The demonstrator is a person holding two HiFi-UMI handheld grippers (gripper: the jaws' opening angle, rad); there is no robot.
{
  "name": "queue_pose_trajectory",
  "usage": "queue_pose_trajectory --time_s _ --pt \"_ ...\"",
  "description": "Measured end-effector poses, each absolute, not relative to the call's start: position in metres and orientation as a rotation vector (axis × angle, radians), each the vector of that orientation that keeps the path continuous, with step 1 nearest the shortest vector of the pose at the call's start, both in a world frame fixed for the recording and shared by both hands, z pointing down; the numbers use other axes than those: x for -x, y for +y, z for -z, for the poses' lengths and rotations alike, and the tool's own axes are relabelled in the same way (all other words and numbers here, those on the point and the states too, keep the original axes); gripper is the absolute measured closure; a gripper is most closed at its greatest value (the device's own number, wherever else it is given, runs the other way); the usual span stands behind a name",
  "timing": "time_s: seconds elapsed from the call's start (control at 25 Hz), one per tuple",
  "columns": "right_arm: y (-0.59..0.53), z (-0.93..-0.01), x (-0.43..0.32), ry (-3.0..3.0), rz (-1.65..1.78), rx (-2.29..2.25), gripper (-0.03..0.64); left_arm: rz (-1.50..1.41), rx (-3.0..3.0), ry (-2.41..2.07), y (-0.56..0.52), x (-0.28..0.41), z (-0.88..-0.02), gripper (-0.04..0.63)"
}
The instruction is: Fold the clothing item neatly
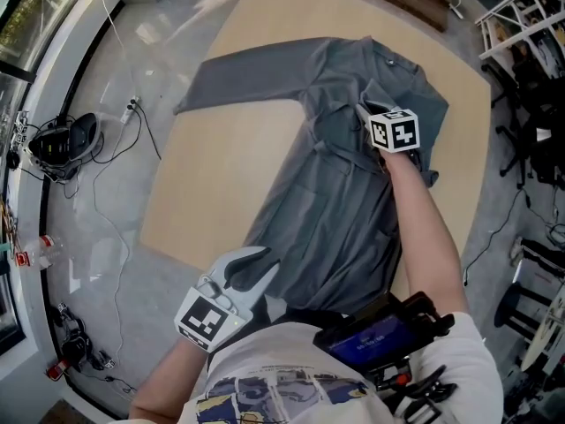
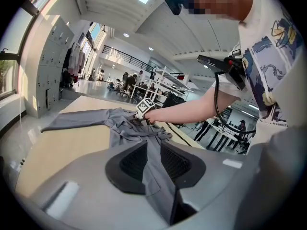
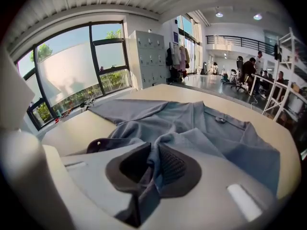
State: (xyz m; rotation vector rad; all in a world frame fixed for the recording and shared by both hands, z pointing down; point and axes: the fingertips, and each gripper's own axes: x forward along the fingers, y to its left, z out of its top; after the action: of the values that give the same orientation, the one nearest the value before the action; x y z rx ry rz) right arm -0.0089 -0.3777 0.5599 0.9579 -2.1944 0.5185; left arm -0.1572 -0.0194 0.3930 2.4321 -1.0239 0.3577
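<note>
A grey long-sleeved shirt (image 1: 340, 210) lies crumpled lengthwise on the light wooden table (image 1: 229, 175), one sleeve (image 1: 238, 73) stretched out to the left. My left gripper (image 1: 256, 268) is at the near hem, shut on a fold of the shirt (image 2: 122, 123) that runs between its pads. My right gripper (image 1: 364, 113) is over the chest area near the collar. In the right gripper view a bunched fold of the shirt (image 3: 211, 133) sits pinched between the right gripper's (image 3: 152, 161) pads. The right gripper's marker cube (image 2: 144, 107) also shows in the left gripper view.
Cables and a black device (image 1: 66, 140) lie on the grey floor left of the table. White shelving (image 1: 530, 16) stands at the far right. The table's near edge (image 1: 177, 250) is close to my left gripper. People work at benches (image 3: 249, 71) in the background.
</note>
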Motion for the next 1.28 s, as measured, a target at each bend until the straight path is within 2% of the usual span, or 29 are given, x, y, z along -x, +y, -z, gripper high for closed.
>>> queue_pose_trajectory --time_s 0.32,1.0,1.28 --pt "-0.373 -0.562 0.010 -2.160 -0.558 -1.032 0.526 -0.352 -2.435 -1.008 -0.018 0.170 -0.394 0.500" --pt "-0.348 -0.519 0.006 -2.181 -0.549 -1.133 0.525 -0.347 -2.543 -0.936 -0.044 0.191 -0.391 0.500" --pt "-0.297 -0.473 0.016 -2.237 -0.556 -1.193 0.525 -0.400 -2.589 -0.893 -0.063 0.205 -0.397 0.500"
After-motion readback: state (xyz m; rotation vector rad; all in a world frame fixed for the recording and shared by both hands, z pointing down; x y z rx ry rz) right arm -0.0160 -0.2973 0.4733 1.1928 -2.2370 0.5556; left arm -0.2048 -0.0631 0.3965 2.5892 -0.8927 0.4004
